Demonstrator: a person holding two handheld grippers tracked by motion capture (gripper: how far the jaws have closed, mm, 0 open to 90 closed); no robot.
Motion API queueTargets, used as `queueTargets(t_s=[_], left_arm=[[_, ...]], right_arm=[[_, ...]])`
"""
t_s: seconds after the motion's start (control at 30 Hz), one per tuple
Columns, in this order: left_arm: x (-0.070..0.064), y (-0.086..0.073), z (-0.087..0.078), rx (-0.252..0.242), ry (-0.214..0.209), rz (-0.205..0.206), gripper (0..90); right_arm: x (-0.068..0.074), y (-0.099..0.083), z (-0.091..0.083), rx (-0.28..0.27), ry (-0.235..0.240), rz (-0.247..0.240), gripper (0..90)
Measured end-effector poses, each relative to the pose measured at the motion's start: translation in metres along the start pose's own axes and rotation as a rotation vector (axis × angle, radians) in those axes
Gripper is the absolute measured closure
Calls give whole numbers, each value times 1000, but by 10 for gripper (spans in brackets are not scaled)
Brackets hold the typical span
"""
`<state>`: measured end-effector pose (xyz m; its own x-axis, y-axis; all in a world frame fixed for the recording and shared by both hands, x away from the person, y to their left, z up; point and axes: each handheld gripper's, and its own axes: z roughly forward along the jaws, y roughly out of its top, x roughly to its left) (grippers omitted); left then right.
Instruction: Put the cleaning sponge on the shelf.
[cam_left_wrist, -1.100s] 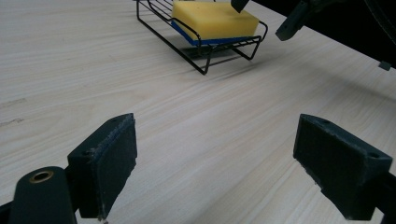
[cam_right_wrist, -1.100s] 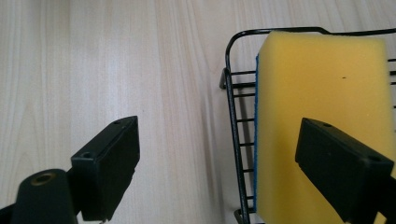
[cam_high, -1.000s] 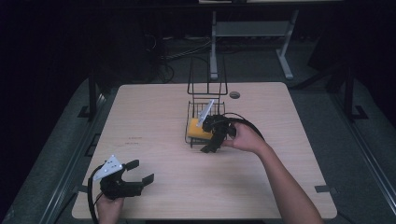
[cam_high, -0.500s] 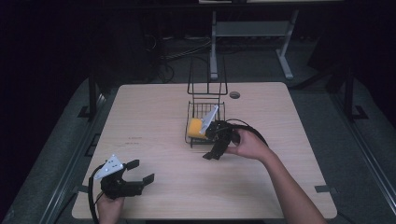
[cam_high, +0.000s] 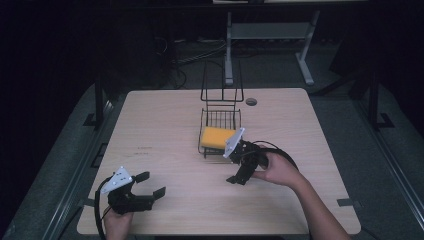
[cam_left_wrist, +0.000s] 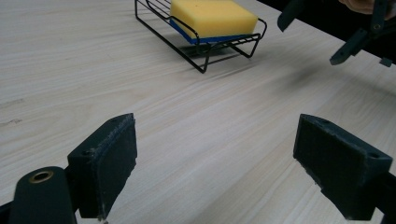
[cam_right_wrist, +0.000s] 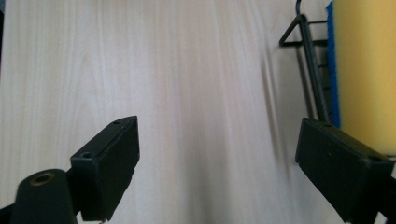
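Note:
A yellow sponge with a blue underside lies in a black wire rack near the middle of the table. My right gripper hovers just in front and to the right of the rack, open and empty, its jaws pointing toward the near left. In the right gripper view its wide-set jaws frame bare wood, with the rack and sponge at the right edge. My left gripper rests at the table's front left corner, open and empty. The left gripper view looks past its jaws to the sponge, the rack and the right gripper.
The rack's tall wire back rises behind the sponge. A small round grommet sits in the tabletop behind the rack. A black cable loops from the right gripper. A metal stand is on the floor beyond the table.
My right gripper has drawn back from the rack toward the near right, leaving the sponge lying in it. The left gripper has stayed put.

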<state>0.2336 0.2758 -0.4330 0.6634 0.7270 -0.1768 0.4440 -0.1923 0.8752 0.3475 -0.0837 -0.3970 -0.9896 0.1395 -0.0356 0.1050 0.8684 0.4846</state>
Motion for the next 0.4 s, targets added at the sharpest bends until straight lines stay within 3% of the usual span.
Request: queueTargets(t_s=[0.23,0.4], left_arm=[[-1,0,-1,-2,3,2,128],[-1,0,0,1,9,6,128]], right_arm=[[11,-19,-4,7,-9,25,135],[23,-34,-11,-6,-44,41,135]])
